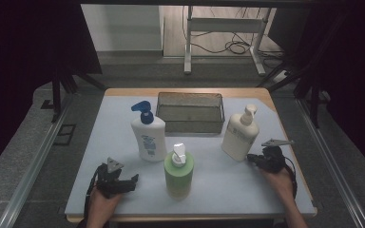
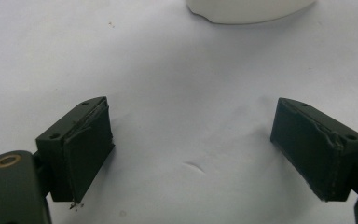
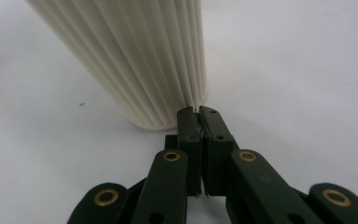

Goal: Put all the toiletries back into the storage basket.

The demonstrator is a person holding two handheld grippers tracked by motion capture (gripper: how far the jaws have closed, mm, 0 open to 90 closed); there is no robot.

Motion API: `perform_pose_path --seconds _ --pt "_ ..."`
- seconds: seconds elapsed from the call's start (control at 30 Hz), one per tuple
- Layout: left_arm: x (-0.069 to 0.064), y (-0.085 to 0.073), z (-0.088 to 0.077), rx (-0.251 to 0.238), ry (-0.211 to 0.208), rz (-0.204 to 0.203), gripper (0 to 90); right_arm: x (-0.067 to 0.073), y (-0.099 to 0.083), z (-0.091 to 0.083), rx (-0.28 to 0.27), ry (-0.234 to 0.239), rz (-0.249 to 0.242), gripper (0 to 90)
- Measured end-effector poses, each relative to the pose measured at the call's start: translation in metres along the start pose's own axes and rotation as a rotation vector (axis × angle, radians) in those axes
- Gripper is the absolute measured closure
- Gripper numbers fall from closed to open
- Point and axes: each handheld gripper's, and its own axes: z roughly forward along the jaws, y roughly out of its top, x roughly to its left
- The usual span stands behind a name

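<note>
Pale worktop (image 1: 123, 190): the cream bottle (image 1: 240, 133) stands upright at right. Our right claw (image 3: 197, 110), shut and empty, sits at its ribbed base. Left claw (image 2: 191, 144) gapes, empty. We judge the bottle rigid, slick; grip mid-body.

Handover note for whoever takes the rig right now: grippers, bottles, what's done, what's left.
Left gripper: open, nothing between its fingers, resting at the near left of the table.
Right gripper: shut on nothing, tips at the base of the cream bottle, right side; contact cannot be told.
White bottle with blue pump stands left of centre, green bottle near centre front, all three upright.
Wire basket sits at the far edge, nothing seen in it.
Done: nothing moved into the basket.
Left, probably: open the right gripper, grasp the cream bottle, then the other two.
</note>
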Motion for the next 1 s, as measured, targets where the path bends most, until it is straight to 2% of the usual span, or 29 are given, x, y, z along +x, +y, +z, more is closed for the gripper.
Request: perform_pose_path --seconds 0.1,0.27,0.63,0.8,1.0 --pt "0.0 0.0 0.0 0.0 0.0 0.0 12.3 0.004 0.001 0.0 0.007 -0.005 -0.019 87.5" --pt "0.0 0.0 0.0 0.0 0.0 0.0 12.3 0.003 0.0 0.0 0.002 0.008 -0.011 86.8" --pt "0.0 0.0 0.0 0.0 0.0 0.0 12.3 0.005 -0.003 -0.008 -0.015 -0.008 -0.037 78.2" --pt "0.0 0.0 0.0 0.0 0.0 0.0 12.3 0.011 -0.005 -0.016 -0.024 -0.011 -0.041 72.5" --pt "0.0 0.0 0.0 -0.001 0.0 0.0 12.3 0.02 -0.004 -0.023 -0.014 0.009 -0.061 65.3"
